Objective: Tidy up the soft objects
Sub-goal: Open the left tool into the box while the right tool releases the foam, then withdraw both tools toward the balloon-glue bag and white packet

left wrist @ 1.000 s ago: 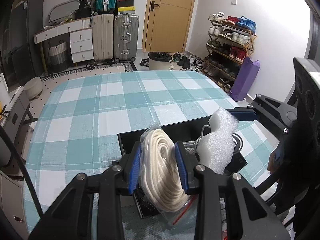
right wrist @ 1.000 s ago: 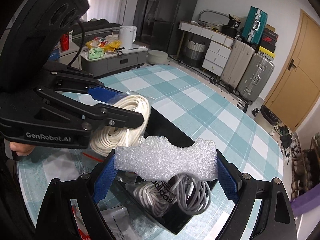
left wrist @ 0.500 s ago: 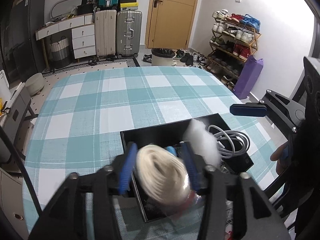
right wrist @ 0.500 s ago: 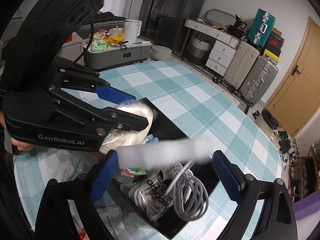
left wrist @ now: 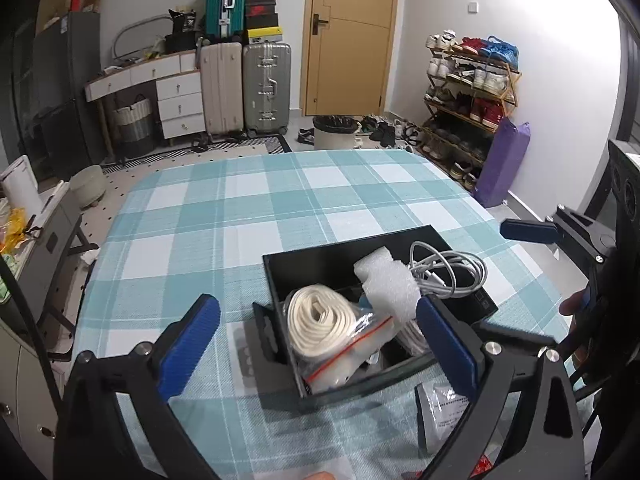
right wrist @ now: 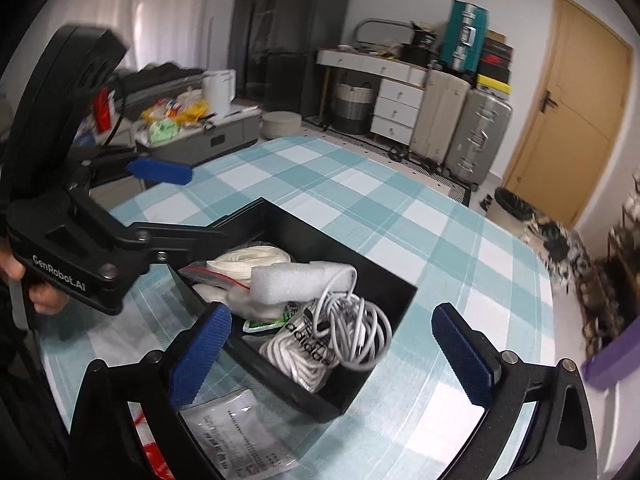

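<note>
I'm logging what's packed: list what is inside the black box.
Inside the black box: a bagged coil of white rope, a white foam piece, a grey charging cable and a white cord bundle with an adidas band. Anything underneath is covered.

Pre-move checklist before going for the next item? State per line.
1. Left gripper jaws opening, nothing between them: ok.
2. Right gripper jaws opening, empty: ok.
3. Bagged rope coil inside black box: ok.
4. Foam piece in box, lying atop the contents: ok.
5. White cable fully inside box rim: cannot tell.
6. Printed packet outside the box on the tablecloth: not ok.
</note>
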The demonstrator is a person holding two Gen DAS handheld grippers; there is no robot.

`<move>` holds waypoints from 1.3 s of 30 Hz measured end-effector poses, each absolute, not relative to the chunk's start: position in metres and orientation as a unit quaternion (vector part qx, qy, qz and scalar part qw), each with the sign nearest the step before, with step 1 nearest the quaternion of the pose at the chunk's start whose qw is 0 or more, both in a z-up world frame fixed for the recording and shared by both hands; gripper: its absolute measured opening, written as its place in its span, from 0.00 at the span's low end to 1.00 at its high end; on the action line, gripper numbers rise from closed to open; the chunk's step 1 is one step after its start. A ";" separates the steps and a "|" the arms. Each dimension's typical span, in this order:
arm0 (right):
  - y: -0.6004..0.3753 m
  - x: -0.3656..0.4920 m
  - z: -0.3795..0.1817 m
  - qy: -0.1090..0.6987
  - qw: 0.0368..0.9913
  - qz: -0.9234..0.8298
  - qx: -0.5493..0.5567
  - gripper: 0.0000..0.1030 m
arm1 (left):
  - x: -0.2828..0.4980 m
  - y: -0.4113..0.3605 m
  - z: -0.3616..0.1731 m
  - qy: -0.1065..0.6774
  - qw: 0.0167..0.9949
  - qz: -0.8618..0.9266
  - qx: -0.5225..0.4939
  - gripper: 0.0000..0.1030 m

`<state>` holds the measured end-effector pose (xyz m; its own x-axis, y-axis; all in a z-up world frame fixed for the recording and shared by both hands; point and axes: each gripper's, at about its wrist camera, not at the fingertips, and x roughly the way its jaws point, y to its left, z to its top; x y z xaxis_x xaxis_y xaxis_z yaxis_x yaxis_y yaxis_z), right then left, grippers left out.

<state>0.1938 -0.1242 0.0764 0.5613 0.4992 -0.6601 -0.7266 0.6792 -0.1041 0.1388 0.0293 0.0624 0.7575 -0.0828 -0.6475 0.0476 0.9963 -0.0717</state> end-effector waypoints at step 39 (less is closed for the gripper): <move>-0.180 0.106 0.045 0.352 0.867 0.333 -0.114 0.99 | 0.036 -0.029 0.032 0.341 0.937 -0.066 0.022 1.00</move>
